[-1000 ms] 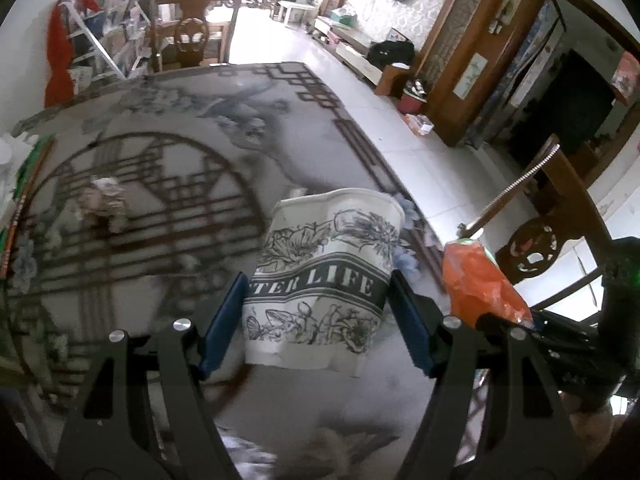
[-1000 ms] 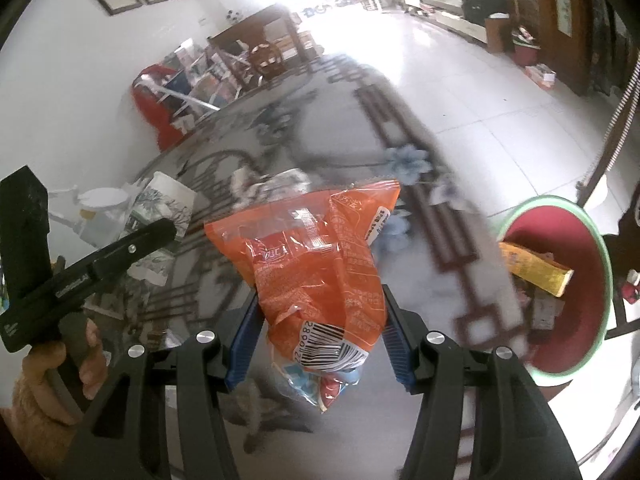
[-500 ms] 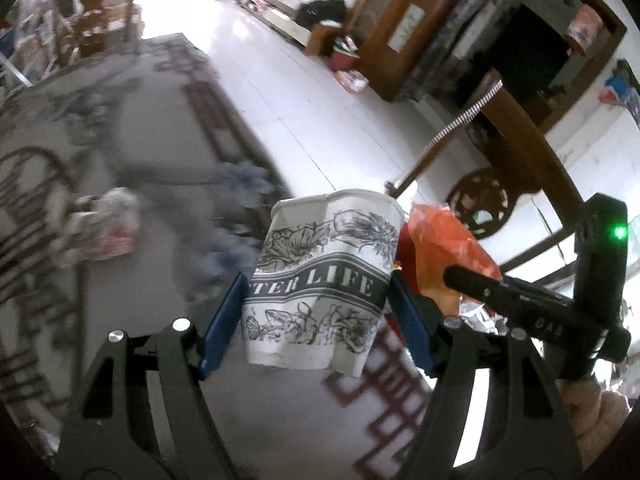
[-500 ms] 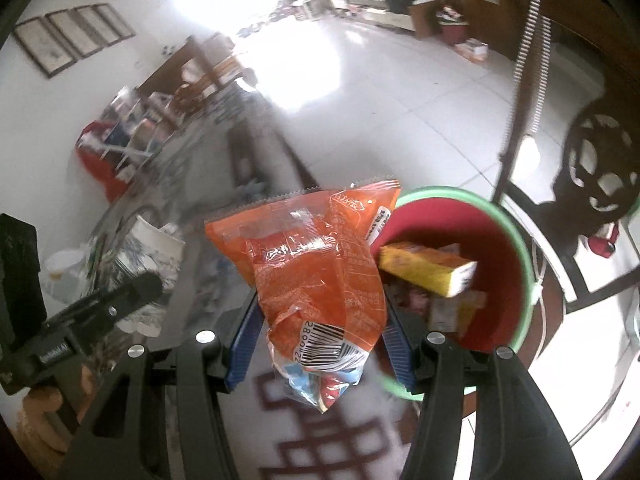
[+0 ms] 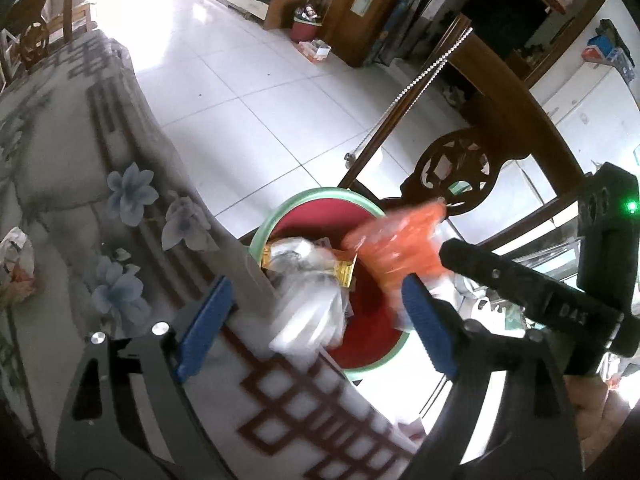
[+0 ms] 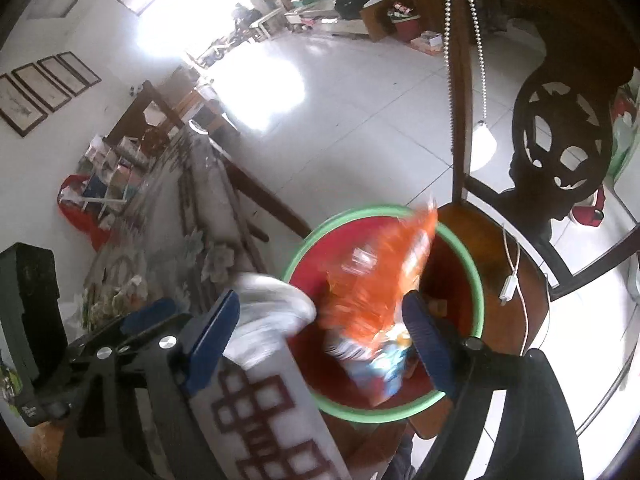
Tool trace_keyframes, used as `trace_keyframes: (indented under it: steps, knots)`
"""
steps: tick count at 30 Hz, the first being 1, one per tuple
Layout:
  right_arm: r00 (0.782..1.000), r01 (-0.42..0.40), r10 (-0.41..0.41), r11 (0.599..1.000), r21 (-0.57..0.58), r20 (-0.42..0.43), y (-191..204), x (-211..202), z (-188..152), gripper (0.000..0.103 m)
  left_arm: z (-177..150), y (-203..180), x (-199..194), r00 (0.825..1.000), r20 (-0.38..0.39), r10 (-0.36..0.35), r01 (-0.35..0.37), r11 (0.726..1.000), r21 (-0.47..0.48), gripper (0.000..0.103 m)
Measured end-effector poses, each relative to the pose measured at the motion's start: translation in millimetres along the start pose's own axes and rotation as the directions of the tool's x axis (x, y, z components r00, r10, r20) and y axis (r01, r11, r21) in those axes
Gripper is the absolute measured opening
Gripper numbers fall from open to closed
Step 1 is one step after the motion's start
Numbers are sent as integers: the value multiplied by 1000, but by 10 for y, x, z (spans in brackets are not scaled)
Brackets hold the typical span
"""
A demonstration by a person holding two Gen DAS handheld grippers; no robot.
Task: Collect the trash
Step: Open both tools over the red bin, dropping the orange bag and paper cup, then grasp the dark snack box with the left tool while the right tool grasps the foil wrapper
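Observation:
A red basin with a green rim [image 5: 308, 194] stands on a wooden chair seat beside the table edge and holds a yellow box [image 5: 344, 270] and other rubbish. My left gripper [image 5: 316, 324] hangs above it, its jaws opening. The white printed paper cup [image 5: 308, 312] is blurred and loose between the pads, touching neither. My right gripper [image 6: 320, 336] is over the same basin [image 6: 460, 248], its jaws opening too. The orange snack bag [image 6: 380, 280] is smeared with motion, dropping clear of the pads. The right wrist view also shows the cup [image 6: 272, 308].
The table with its flower-patterned cloth [image 5: 80, 240] runs along the left, a crumpled wrapper [image 5: 16, 264] lying on it. A carved wooden chair back [image 5: 452, 168] rises behind the basin. A white cable [image 6: 512, 276] lies on the seat. White tiled floor [image 5: 240, 80] beyond.
Both grippers swung from over the table to above the basin. Their jaws widened, and the cup and the orange bag left the pads and are falling in.

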State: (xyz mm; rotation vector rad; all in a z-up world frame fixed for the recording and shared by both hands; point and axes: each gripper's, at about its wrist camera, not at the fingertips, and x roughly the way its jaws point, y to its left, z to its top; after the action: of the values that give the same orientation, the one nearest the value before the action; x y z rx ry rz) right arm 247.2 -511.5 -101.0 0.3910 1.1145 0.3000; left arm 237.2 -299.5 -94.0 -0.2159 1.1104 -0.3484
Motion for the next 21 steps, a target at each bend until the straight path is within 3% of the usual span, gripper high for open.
trace_keyframes:
  steps: [9,21]
  knots:
    - [1000,-8,8,1000,-23,-21,122,79,-9,80,-103,268,-267,998,39,44,-41,997,-58,84]
    - [993,-66,48,984,-164,-110,1027,382,-319,80,-609,1011,-932,985,98,142,-120,972,-202,84]
